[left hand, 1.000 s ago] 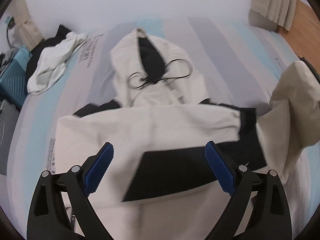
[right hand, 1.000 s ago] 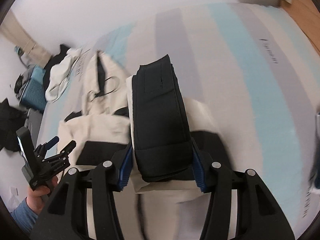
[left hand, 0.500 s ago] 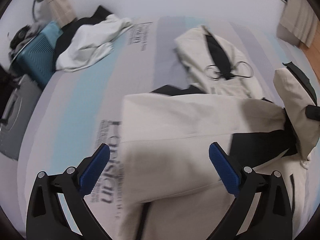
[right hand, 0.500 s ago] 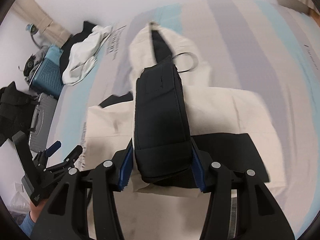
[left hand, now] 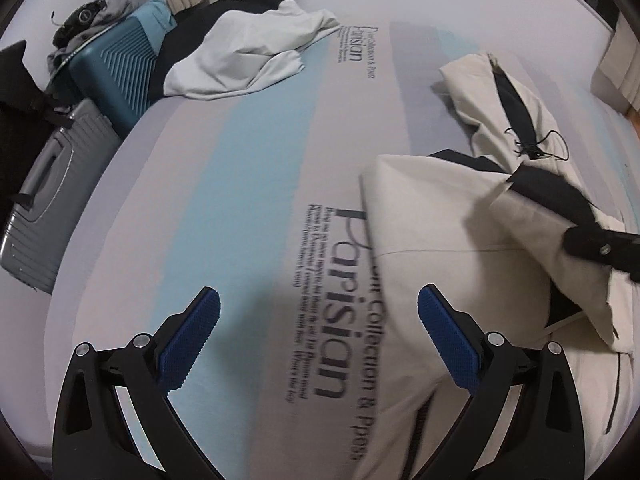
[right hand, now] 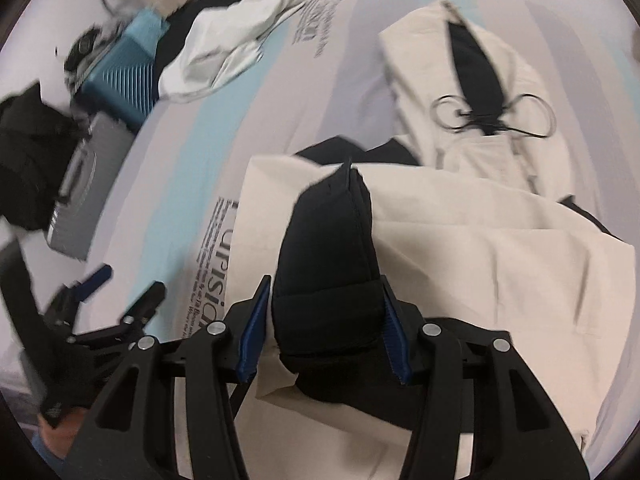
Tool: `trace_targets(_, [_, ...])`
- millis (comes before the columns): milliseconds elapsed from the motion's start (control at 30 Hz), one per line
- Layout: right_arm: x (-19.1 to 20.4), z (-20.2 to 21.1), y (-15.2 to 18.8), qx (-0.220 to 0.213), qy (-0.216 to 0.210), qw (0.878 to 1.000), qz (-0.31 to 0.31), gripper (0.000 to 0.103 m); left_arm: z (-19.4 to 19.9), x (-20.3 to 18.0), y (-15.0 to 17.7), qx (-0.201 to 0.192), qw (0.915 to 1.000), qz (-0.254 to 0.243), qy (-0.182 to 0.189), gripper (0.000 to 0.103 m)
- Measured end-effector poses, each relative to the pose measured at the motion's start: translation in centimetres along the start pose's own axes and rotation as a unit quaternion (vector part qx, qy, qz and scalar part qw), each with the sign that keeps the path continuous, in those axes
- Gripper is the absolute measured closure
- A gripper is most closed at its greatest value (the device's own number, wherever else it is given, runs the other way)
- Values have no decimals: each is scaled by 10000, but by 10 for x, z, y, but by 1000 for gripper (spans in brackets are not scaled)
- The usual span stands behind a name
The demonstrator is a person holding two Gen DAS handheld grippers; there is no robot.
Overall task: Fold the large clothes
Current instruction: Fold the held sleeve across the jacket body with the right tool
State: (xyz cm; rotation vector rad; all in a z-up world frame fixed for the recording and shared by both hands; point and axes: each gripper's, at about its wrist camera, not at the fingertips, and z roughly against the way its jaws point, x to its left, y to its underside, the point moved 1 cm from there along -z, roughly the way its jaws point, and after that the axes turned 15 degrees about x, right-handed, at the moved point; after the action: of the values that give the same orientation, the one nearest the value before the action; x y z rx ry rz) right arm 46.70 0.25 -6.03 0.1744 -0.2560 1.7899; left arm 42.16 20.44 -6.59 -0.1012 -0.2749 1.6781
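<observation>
A cream and black hooded jacket (right hand: 472, 240) lies spread on the bed, hood (right hand: 460, 64) toward the far end. My right gripper (right hand: 322, 336) is shut on the jacket's black sleeve cuff (right hand: 328, 248) and holds it above the jacket's body. In the left wrist view the jacket (left hand: 460, 240) lies at the right, and the right gripper's tip (left hand: 600, 246) shows holding the sleeve. My left gripper (left hand: 318, 344) is open and empty over the bare mattress, left of the jacket's edge. It also shows in the right wrist view (right hand: 120, 288).
The striped mattress (left hand: 248, 184) carries printed lettering. A white and black garment (left hand: 248, 52) is heaped at the far left corner. A teal suitcase (left hand: 120, 64) and a grey suitcase (left hand: 48, 200) stand beside the bed on the left.
My left gripper has swung left, off the jacket and over bare mattress. My right gripper has carried the sleeve leftward across the jacket's body.
</observation>
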Motion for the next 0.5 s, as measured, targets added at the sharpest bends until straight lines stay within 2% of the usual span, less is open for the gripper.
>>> trace_targets(233, [26, -46, -3, 295, 318, 9990, 78, 56, -15, 28, 4, 82, 9999, -117, -5, 6])
trace_targets(300, [32, -55, -4, 396, 229, 9989, 114, 70, -20, 34, 4, 127, 9999, -102, 38, 6])
trace_targets(500, [59, -82, 2, 667, 222, 9974, 142, 66, -27, 55, 7, 240, 9996, -80, 137, 6])
